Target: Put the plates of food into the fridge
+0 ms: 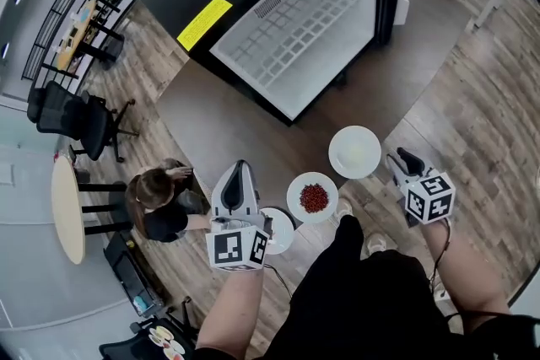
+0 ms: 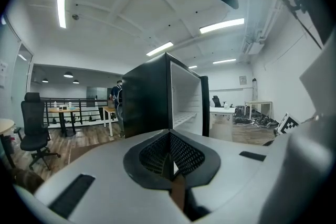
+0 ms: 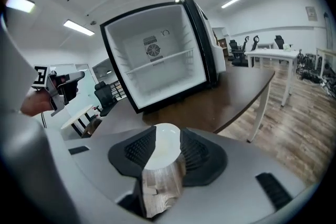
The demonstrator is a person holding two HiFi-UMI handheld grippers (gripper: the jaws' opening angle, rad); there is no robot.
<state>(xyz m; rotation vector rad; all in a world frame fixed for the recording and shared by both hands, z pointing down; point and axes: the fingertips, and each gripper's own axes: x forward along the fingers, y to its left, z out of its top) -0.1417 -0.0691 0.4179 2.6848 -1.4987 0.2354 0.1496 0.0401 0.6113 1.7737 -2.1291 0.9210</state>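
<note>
No plate has gone in yet, so the whole task is judged still to do. The fridge (image 1: 291,34) stands open at the top of the head view, and in the right gripper view its shelf (image 3: 157,63) and floor are bare. All three plates sit on the table (image 1: 219,122) at the frame's centre. The white plate (image 1: 354,152) lies nearest the fridge, the plate of red food (image 1: 313,198) below and left of it, and a third plate (image 1: 282,232) is partly hidden behind the left gripper (image 1: 240,168). That gripper's jaws are pressed together with nothing between them. The right gripper (image 1: 402,159) has its jaws spread. Its own view shows the white plate through the gap, lying ahead of the pads and not pinched. It hangs just right of that plate's rim, so a first pickup looks close. Each plate must still be lifted and set inside.
</note>
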